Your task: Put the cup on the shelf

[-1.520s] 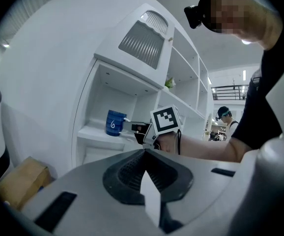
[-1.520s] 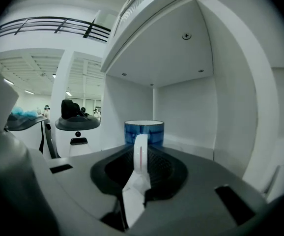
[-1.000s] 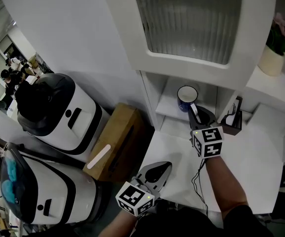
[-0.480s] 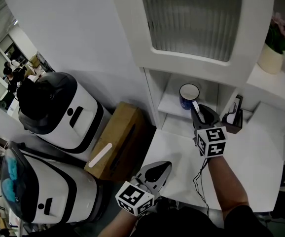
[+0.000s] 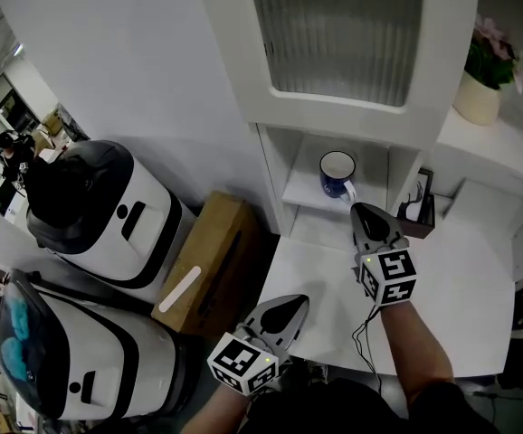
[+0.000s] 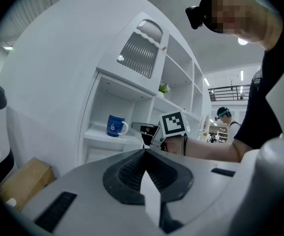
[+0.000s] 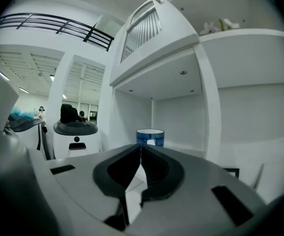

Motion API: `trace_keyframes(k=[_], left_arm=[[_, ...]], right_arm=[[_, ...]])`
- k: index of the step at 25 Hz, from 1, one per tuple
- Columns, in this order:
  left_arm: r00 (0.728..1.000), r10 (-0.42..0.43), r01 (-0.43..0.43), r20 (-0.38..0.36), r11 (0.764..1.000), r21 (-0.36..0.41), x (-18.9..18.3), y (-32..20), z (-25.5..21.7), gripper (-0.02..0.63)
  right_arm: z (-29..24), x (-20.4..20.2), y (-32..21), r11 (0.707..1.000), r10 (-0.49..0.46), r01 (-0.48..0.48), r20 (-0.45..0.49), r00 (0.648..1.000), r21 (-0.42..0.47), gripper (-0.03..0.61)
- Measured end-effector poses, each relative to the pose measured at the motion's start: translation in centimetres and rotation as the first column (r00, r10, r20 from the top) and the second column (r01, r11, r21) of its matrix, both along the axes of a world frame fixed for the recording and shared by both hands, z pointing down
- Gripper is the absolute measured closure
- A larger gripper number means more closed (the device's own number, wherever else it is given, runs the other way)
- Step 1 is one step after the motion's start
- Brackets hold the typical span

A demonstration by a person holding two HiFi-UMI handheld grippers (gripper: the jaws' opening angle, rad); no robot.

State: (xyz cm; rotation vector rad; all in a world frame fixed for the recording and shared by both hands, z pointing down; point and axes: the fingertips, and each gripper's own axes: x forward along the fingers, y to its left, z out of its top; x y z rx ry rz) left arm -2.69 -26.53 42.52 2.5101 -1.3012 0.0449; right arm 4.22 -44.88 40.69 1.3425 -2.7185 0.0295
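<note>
A blue cup (image 5: pixel 337 175) with a white inside stands upright on the white shelf (image 5: pixel 302 191) in the cabinet's open niche; it also shows as the blue cup (image 6: pixel 115 126) and, straight ahead, as the cup (image 7: pixel 150 136). My right gripper (image 5: pixel 360 212) hovers just in front of the shelf, a short way from the cup, shut with nothing in it. From the left side the right gripper (image 6: pixel 143 128) shows apart from the cup. My left gripper (image 5: pixel 292 305) is low over the counter's near left corner, shut and empty.
A ribbed-glass cabinet door (image 5: pixel 343 34) hangs above the niche. A small black holder (image 5: pixel 418 208) sits on the white counter (image 5: pixel 461 287) to the right. A potted flower (image 5: pixel 481 84) stands on a higher ledge. A cardboard box (image 5: pixel 209 260) and two white machines (image 5: pixel 99 211) are at left.
My right gripper has drawn back from the cup towards me, leaving it standing alone on the shelf. The left gripper has stayed where it was.
</note>
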Motion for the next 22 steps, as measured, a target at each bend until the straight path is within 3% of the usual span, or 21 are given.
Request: trace_keyframes(k=[10, 22], left_arm=[[1.0, 0.023, -0.023, -0.006, 1.0, 0.009, -2.3, 3.3, -0.8, 0.607], [0.996, 0.092, -0.092, -0.008, 0.995, 0.038, -4.5, 9.5, -1.8, 0.609]], right_arm=[[-1.2, -2.8, 6.8, 0.997, -0.067, 0.069, 0.058, 0.996, -0.038, 0.574], [-1.8, -3.4, 15.5, 0.999, -0.021, 0.024, 0.067, 0.998, -0.044, 0.575]])
